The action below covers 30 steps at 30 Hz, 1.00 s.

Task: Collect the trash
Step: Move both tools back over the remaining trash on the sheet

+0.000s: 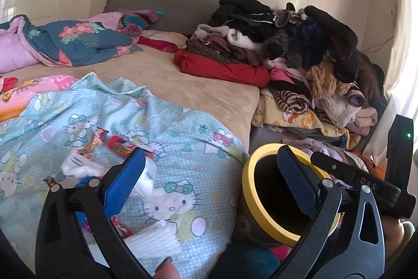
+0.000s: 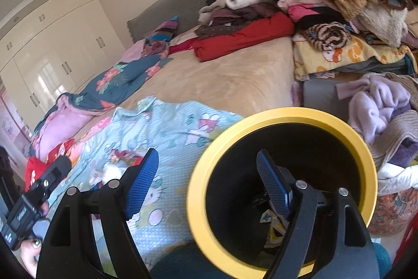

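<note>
The right tongs (image 2: pixel 207 182) are standing wide apart with nothing between the blue pads, one pad hanging over the mouth of the round, black-walled bin with a yellow rim (image 2: pixel 201 190). The left tongs (image 1: pixel 211 174) are gaping too, gripping nothing, poised over the pale blue cartoon-cat quilt (image 1: pixel 183 143) spread on the bed.

Inside the bin some scraps are already lying at the bottom, a yellow and blue printed wrapper (image 2: pixel 270 220) among them, so I judge the collecting is under way but far from finished.

Left on the quilt, just beyond the left tongs, a crumpled white tissue (image 1: pixel 81 169), a red sweet tube (image 1: pixel 122 145) and shiny snack wrappers (image 1: pixel 94 140) are waiting. More red wrappers are showing under the left tongs.

The bin is sitting at the bed's edge, just beside the quilt.
</note>
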Available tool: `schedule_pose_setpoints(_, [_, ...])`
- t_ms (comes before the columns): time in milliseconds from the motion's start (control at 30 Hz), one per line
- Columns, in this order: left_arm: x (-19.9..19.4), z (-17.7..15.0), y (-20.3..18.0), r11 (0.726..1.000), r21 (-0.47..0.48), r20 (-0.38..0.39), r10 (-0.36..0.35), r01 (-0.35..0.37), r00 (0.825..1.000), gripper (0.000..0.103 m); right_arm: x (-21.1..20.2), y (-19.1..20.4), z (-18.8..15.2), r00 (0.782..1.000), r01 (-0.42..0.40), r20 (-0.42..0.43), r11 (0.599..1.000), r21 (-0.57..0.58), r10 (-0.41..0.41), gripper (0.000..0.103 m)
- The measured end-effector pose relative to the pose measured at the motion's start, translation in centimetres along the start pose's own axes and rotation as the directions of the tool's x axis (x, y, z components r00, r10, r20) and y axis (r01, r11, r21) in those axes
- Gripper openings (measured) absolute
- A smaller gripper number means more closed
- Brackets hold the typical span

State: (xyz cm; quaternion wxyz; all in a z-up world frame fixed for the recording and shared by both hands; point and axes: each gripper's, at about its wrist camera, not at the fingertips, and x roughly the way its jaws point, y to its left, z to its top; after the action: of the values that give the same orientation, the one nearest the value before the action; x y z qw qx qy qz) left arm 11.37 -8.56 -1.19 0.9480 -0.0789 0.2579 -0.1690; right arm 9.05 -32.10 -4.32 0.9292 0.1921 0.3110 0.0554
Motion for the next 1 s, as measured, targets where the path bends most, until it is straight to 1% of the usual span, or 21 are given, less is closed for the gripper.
schedule_pose_setpoints(367, [-1.6,0.6,2.7,0.998,-0.029,0.029,0.05,-0.049,0.998,0.093,0.7,4.7,-1.3,0.994,-0.103,-0.05,0.992,-0.072,0.099,0.075])
schedule_pose_setpoints(700, [-2.8,1.1,5.9,0.992,-0.078,0.042,0.101,-0.097,0.994,0.093,1.4,8.0,-2.5,0.984,-0.163,-0.089,0.976,-0.142,0.152,0.076])
schedule_pose_setpoints(1000, [-3.9,0.8,10.2,0.977,-0.146,0.032,0.161,-0.154,0.986,0.093,2.8,11.1,-2.8,0.974,-0.212,-0.119,0.956,-0.202,0.191,0.078])
